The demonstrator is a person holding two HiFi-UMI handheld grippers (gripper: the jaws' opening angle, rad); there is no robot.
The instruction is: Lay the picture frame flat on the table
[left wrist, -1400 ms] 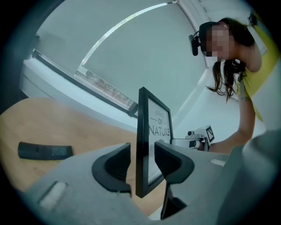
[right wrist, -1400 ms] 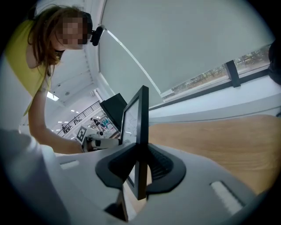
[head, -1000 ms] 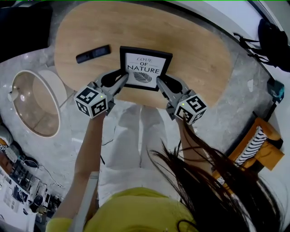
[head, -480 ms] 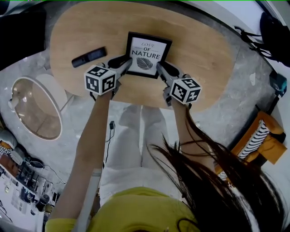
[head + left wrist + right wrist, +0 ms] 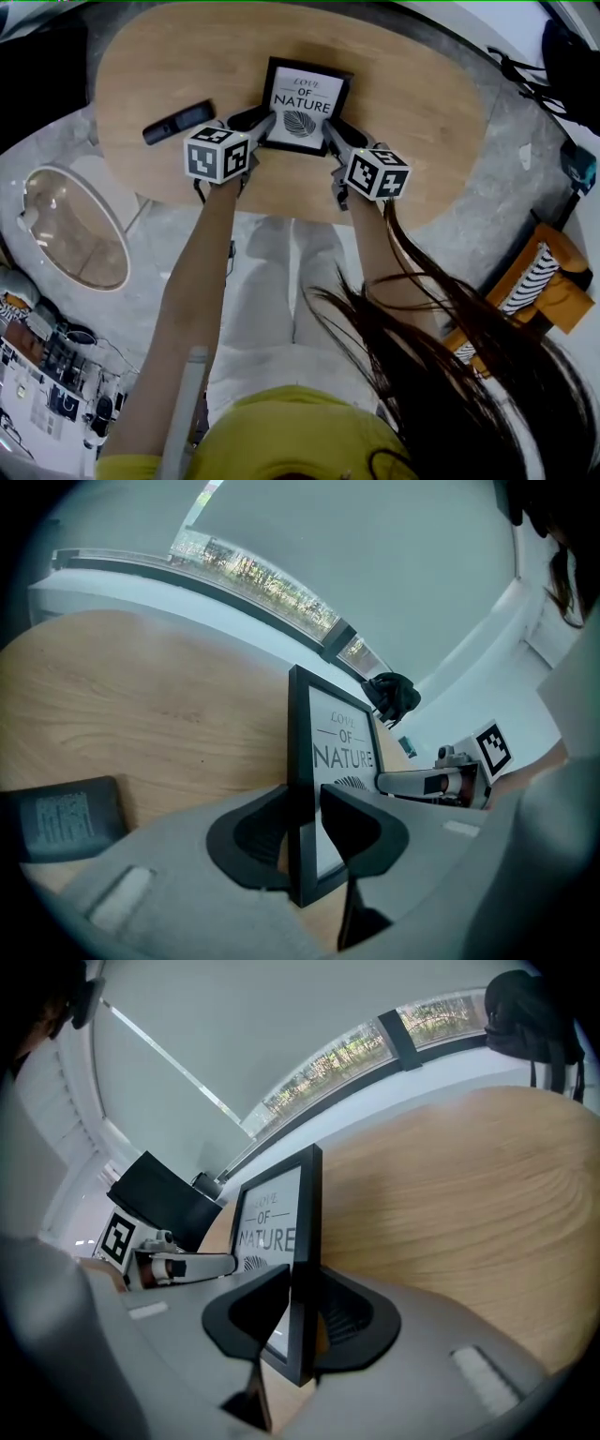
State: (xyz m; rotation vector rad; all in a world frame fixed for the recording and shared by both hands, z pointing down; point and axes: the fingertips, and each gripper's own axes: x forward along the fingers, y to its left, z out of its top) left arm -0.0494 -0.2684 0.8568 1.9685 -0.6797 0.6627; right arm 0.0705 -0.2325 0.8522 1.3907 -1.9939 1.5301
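The black picture frame (image 5: 305,103) with the "LOVE OF NATURE" print lies face up, flat or nearly so, on the oval wooden table (image 5: 412,94). My left gripper (image 5: 261,122) is at its near-left corner and my right gripper (image 5: 333,131) at its near-right corner. In the left gripper view the frame (image 5: 342,752) runs edge-on between the jaws of the left gripper (image 5: 305,822), with a thin gap at the inner pad. In the right gripper view the frame (image 5: 272,1222) sits the same way in the right gripper (image 5: 302,1302). Both pairs of jaws are opening around the frame's edge.
A black remote (image 5: 178,122) lies on the table left of the frame, close to the left gripper. A round glass-topped side table (image 5: 75,225) stands on the floor at left. An orange seat with a striped cushion (image 5: 539,281) is at right, and a black bag (image 5: 562,56) at the far right.
Both grippers and the frame have moved farther onto the table, away from the person. The frame has tipped back to lie flatter.
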